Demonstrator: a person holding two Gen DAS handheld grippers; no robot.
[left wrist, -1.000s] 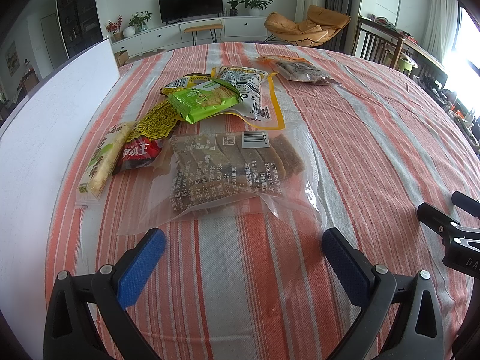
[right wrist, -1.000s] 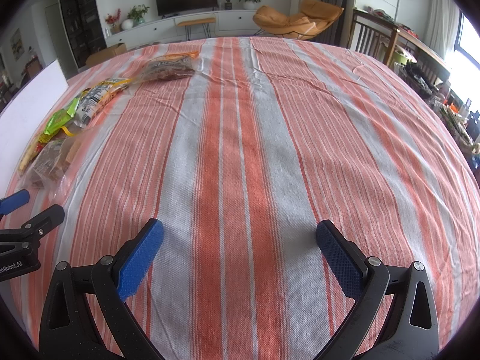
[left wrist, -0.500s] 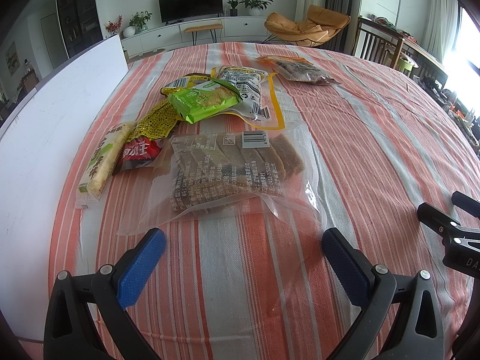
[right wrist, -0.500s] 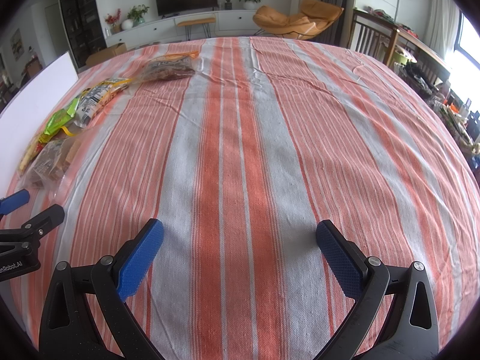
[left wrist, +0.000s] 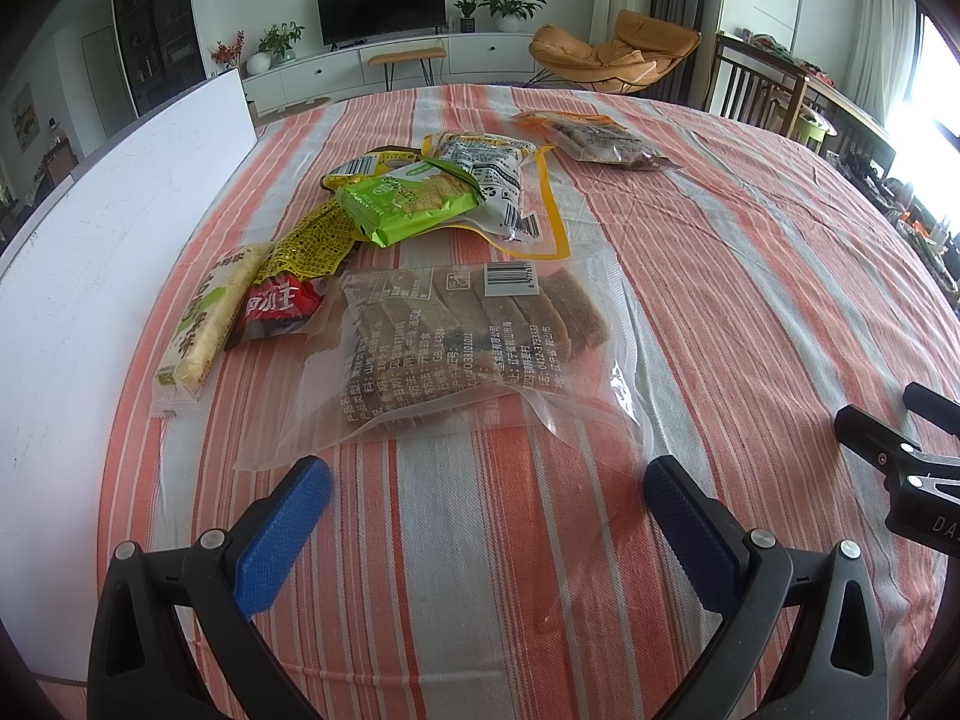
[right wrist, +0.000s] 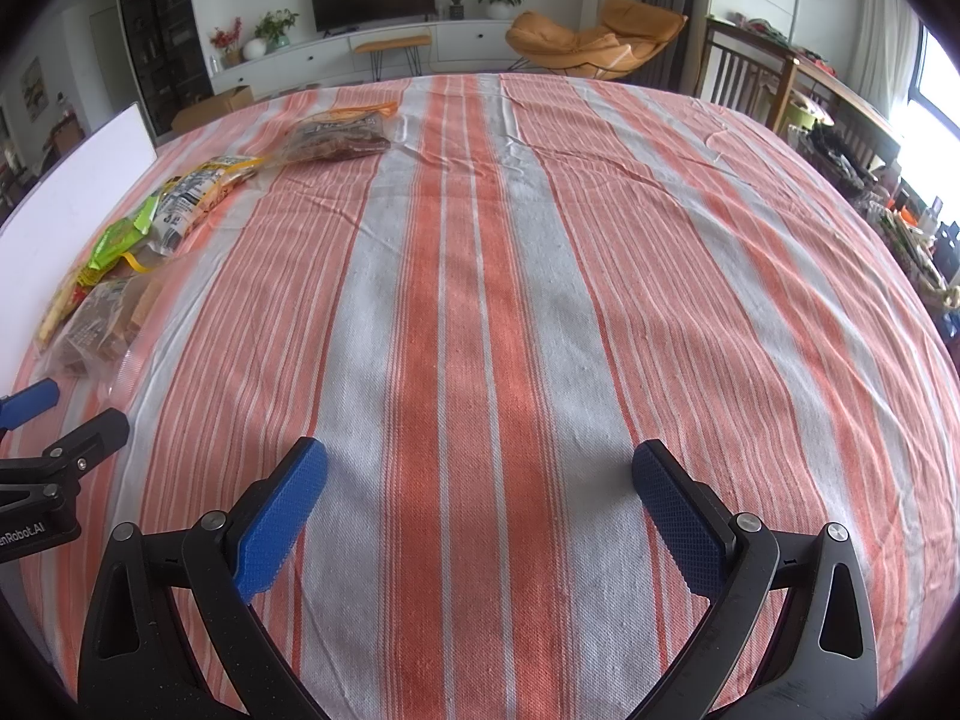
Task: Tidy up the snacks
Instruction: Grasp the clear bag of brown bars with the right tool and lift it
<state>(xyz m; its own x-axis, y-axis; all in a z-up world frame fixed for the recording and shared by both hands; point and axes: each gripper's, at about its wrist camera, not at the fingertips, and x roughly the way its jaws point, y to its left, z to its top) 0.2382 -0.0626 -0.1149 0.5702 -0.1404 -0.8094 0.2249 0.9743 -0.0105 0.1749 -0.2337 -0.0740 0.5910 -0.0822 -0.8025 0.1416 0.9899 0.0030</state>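
Observation:
Snack packets lie in a loose pile on the striped tablecloth [left wrist: 750,276]. Nearest is a clear bag of brown bars [left wrist: 456,342], just beyond my left gripper [left wrist: 486,492], which is open and holds nothing. Left of that bag lie a red packet [left wrist: 276,312], a pale rice-cracker packet [left wrist: 204,324] and a yellow packet [left wrist: 309,243]. Behind them sit a green cracker packet [left wrist: 408,201], a white-and-yellow bag [left wrist: 510,180] and, farther off, an orange-edged bag [left wrist: 594,135]. My right gripper [right wrist: 477,480] is open over bare cloth, with the pile [right wrist: 120,276] far to its left.
A white board [left wrist: 96,252] runs along the table's left side, close to the packets. The right gripper's black frame [left wrist: 900,456] shows at the right edge of the left wrist view. Chairs [right wrist: 750,78] and a side table stand beyond the far right rim.
The white board along the left side has shifted and now reaches farther toward the back of the table. Both grippers and the packets have stayed put.

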